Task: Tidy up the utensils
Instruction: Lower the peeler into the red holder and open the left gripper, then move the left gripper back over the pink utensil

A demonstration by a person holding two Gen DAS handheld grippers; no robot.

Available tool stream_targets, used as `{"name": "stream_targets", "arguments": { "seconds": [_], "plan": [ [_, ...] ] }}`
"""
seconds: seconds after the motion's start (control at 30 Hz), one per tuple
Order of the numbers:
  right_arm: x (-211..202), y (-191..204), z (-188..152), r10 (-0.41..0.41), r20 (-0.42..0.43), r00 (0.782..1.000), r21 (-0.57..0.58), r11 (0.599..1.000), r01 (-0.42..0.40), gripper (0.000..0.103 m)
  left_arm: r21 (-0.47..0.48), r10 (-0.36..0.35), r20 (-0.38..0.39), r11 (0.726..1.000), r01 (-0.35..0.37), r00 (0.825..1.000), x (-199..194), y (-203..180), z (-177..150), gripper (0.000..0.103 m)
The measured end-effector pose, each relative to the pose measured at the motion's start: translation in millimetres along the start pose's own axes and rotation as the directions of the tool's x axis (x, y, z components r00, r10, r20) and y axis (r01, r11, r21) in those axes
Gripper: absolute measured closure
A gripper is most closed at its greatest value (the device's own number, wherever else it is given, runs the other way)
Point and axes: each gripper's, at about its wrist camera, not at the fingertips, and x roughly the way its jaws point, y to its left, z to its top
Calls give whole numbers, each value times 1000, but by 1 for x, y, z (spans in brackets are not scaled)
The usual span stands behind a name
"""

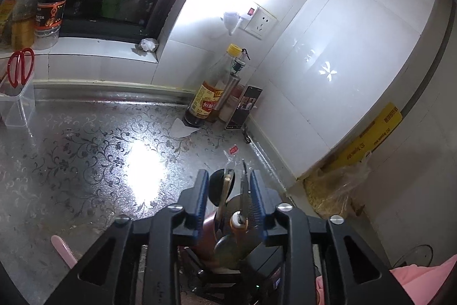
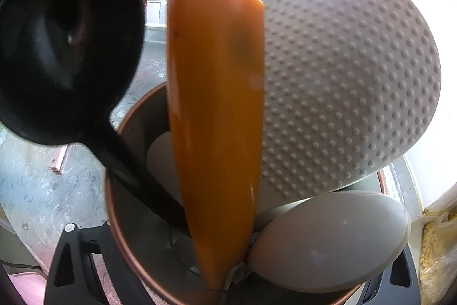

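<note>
A copper-rimmed utensil holder point(image 2: 137, 116) fills the right wrist view. In it stand a black ladle point(image 2: 65, 33), an orange-handled knife point(image 2: 214, 105), a white dimpled rice paddle point(image 2: 348, 82) and a grey spoon point(image 2: 328, 242). My right gripper point(image 2: 225, 247) is shut on the holder, which sits between its fingers; the fingertips are hidden by the wall. In the left wrist view my left gripper point(image 1: 228, 190) hovers over the same holder point(image 1: 208, 236), blue pads point(image 1: 201, 196) apart. The ladle point(image 1: 217, 185), a wooden stick point(image 1: 224, 196) and the knife blade point(image 1: 244, 190) rise between the pads, none gripped.
A clear box with red scissors point(image 1: 20, 67) stands at the far left. Bottles point(image 1: 205, 99) crowd the back corner under a wall socket point(image 1: 260, 19). Jars point(image 1: 48, 16) line the window sill. A pink handle point(image 1: 62, 250) lies on the patterned counter point(image 1: 85, 147). A grain bag point(image 1: 337, 190) sits at the right.
</note>
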Motion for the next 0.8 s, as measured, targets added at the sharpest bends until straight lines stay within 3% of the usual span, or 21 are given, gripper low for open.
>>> {"name": "stream_targets", "arguments": {
  "seconds": [0.2,0.37,0.47,0.63,0.7,0.8],
  "plan": [
    [-3,-1,1,1,1,1000,3,1000,-1,7,-65,115,44,992,-112,992,-20,31,-4,50],
    [-13,-4,-1,7,25,1000,12,1000,-7,7,-144,262,8,955,-258,965,-26,69,-18,46],
    [-18,-6,-2,7,36,999,13,1000,-7,7,-187,360,-39,914,-361,932,-27,93,-31,46],
    [-24,-10,-6,11,53,999,15,1000,-12,7,-218,495,-136,830,-513,858,-21,129,-53,46],
    [-28,-11,-7,10,63,998,16,1000,-11,7,-221,531,-189,797,-562,826,-13,144,-63,46],
    [-32,-13,-5,9,76,997,18,1000,-11,7,-237,538,-258,770,-592,803,-1,161,-78,46]
  ]
}}
